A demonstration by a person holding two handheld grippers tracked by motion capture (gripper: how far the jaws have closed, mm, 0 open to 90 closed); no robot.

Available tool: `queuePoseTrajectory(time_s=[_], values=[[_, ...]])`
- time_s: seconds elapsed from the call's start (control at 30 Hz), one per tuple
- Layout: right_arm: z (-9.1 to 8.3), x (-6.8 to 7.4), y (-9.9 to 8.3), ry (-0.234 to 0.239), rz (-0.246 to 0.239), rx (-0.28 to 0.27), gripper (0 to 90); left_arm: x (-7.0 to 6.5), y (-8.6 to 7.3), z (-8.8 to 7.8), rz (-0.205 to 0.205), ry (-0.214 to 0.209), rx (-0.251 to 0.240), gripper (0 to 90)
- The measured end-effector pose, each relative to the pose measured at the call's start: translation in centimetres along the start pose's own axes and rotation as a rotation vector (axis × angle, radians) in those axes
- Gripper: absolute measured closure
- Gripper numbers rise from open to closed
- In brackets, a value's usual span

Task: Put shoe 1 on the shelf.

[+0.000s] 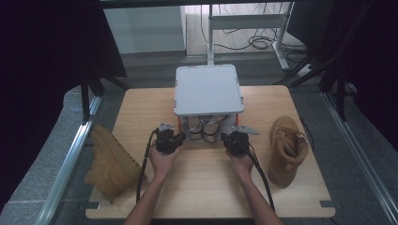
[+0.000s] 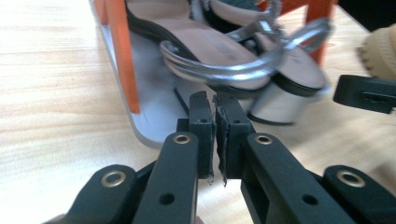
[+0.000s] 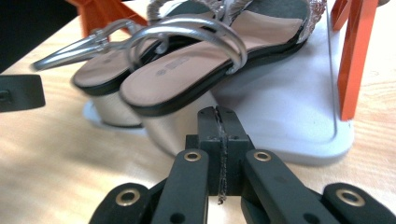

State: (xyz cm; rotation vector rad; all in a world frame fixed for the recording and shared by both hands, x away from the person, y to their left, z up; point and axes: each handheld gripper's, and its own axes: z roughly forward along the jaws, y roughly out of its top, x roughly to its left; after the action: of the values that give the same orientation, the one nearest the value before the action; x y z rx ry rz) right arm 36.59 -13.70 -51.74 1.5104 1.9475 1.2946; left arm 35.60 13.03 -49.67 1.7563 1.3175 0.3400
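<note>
A pale wooden table (image 1: pixel 202 187) is sitting under the high view; a person's two bare forearms are reaching in from the bottom edge, each hand gripping a black two-jaw tool. The left hand (image 1: pixel 162 162) is holding the left gripper (image 1: pixel 177 137) just left of centre; the right hand (image 1: pixel 242 163) is holding the right gripper (image 1: pixel 226 138) just right of centre; both are pointing toward a small two-level shoe rack (image 1: pixel 209 89) with a flat grey top and orange posts, standing at the middle of the table's far side.

A pair of silver strappy sandals (image 1: pixel 204 127) with block heels is lying on the rack's lower shelf, heels poking out toward the person, between the two grippers.

In the left gripper view, the left gripper (image 2: pixel 214 99) has its jaws almost together, with just a thin slit between the pads and nothing held; the tips are resting just in front of the nearer sandal's heel (image 2: pixel 275 100), at the edge of the grey lower shelf (image 2: pixel 149 112).

In the right gripper view, the right gripper (image 3: pixel 218 112) has its jaws pressed together on nothing; the tips are sitting right beside a sandal's pale block heel (image 3: pixel 175 119).

A tan suede boot (image 1: pixel 285 150) is lying to the right of the right gripper; its match (image 1: pixel 109 164) is lying at the table's left edge, partly over the side.
</note>
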Motion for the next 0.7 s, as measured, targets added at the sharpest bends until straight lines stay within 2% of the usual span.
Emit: queuePoseTrajectory(time_s=[0.1, 0.2, 0.37, 0.5, 0.57, 0.7], values=[[-1.5, 0.0, -0.5, 0.025, -0.022, -0.006, 89.2, -0.5, -0.7, -1.7, 0.031, -0.015, -0.025, 84.0], [-2.5, -0.1, -0.9, 0.034, -0.047, -0.004, 89.2, -0.8, -1.4, -2.7, 0.039, -0.029, -0.033, 83.7], [-3.9, -0.4, -1.4, 0.055, -0.066, -0.007, 89.1, -0.9, -2.4, -3.6, 0.044, -0.038, -0.024, 82.0], [-5.5, -0.8, -2.3, 0.077, -0.077, -0.009, 88.2, -1.0, -3.5, -5.3, 0.06, -0.047, -0.014, 80.0], [-5.8, -0.8, -2.5, 0.079, -0.079, -0.01, 88.0, -1.1, -3.7, -5.7, 0.061, -0.05, -0.013, 79.2], [-6.9, -1.1, -3.3, 0.102, -0.085, -0.008, 85.7, -1.0, -4.9, -7.1, 0.062, -0.055, -0.002, 73.0]])
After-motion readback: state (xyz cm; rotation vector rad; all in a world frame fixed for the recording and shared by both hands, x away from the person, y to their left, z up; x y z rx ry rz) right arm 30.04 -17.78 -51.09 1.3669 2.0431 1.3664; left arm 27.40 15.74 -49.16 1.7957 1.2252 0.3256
